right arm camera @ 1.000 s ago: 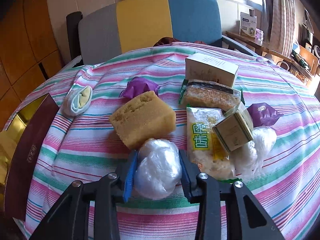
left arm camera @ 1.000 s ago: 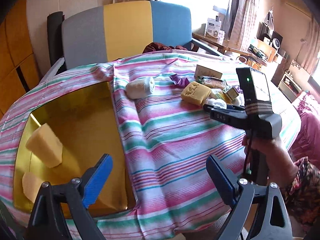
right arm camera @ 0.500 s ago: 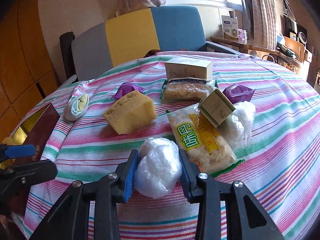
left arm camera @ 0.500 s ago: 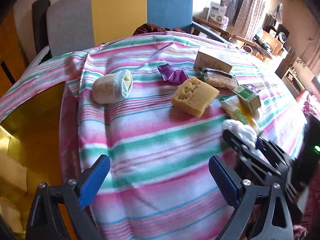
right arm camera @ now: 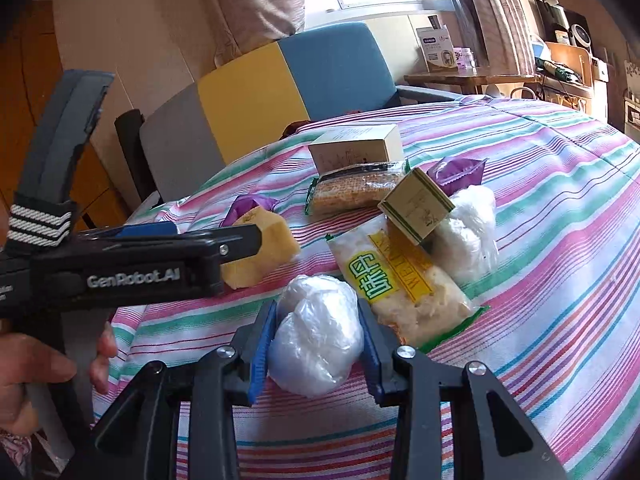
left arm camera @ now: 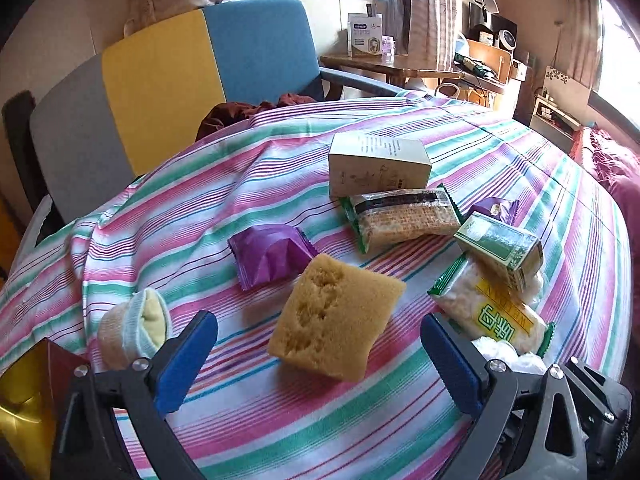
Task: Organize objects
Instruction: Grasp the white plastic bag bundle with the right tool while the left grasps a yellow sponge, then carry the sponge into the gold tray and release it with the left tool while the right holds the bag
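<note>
Crinkly white plastic bundle (right arm camera: 316,336) is clamped by the right gripper (right arm camera: 316,344); left gripper (left arm camera: 320,356) jaws (still opening) are spread before the yellow sponge (left arm camera: 336,316).

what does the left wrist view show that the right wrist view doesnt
Only the left wrist view: the rolled sock and the gold-lined box at the lower left corner, plus the left gripper, jaws opening around nothing, aimed at the sponge.

Only the right wrist view: the right gripper shut on the white plastic bag, and a hand holding the other gripper's handle.

Both: sponge, purple packet, cracker pack, striped cloth.
</note>
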### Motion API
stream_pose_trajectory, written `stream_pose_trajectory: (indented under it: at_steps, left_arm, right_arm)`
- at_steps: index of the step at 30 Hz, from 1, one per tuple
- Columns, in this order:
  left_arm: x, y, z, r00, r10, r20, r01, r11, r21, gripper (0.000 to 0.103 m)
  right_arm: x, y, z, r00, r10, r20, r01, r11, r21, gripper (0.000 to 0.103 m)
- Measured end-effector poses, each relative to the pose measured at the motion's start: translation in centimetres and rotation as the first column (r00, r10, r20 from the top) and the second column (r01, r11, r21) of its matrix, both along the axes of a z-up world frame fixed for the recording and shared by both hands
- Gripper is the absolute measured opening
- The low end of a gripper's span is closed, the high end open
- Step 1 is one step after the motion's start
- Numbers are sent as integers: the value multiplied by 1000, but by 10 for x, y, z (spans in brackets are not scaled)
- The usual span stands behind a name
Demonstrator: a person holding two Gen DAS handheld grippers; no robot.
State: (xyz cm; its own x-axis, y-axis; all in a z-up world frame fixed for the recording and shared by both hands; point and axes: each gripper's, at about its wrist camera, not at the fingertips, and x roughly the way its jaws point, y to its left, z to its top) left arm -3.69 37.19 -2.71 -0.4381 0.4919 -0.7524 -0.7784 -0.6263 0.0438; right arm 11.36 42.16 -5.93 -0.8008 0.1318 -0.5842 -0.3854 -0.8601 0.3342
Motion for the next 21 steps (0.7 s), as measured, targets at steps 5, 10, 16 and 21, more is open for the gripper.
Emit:
stream_pose_trajectory:
  at_steps: [5,10,16,21]
  left_arm:
    - [-16,5,-15,998,25,55,-26,999,23,99]
    - [-19,8,-29,991,-34,126,29,999,36,67]
    - [-15,-3,-26,994,-4,110,-5,997,77,61]
    - [-14,-22,-25,993,69,99,-79,992,101,60]
  right_arm:
    - [1,0,-1,1000,3,-7,-3,1000,-7,38]
    - [2,0,-2,1000,2,-10,-2,1000,-8,38]
    - [2,-2,-2,1000,0,-8,0,1000,0,38]
    - [1,-3,-1,1000,-6,2,6,1000,16,38]
